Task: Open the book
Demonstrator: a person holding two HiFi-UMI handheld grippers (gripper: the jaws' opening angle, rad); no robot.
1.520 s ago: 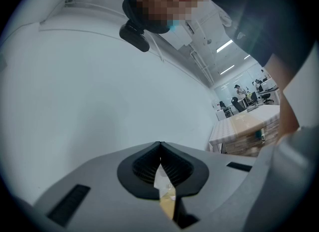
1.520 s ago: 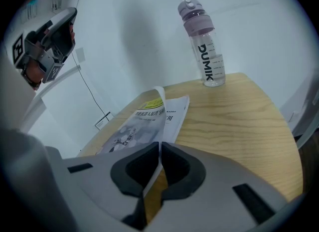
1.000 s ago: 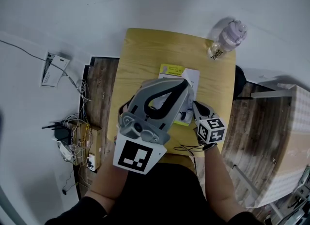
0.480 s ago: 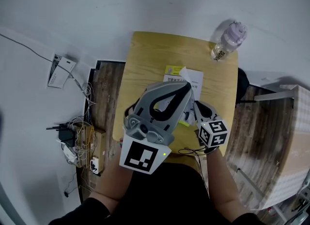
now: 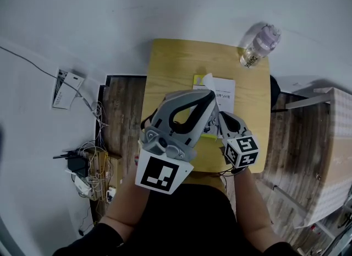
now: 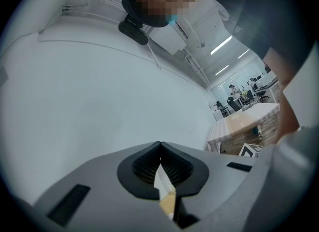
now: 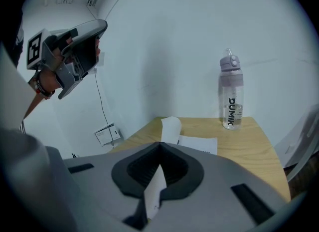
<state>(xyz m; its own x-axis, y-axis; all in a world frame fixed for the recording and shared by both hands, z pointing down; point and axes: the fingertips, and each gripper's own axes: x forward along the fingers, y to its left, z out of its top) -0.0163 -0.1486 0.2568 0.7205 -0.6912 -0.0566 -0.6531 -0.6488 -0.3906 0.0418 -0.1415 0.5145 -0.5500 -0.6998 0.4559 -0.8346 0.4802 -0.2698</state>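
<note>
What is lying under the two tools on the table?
The book: its far end shows, yellow cover and white page. The left tool and right tool cover the near part, which cannot be seen.

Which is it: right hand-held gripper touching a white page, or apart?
Touching. The right gripper view shows the right hand-held gripper with its jaws shut on a white page, pinched between them.

head view: steep down, table [image 5: 176, 65] | left gripper view: wall [image 6: 89, 106] | right gripper view: shares table, bottle [image 7: 231, 96]
</note>
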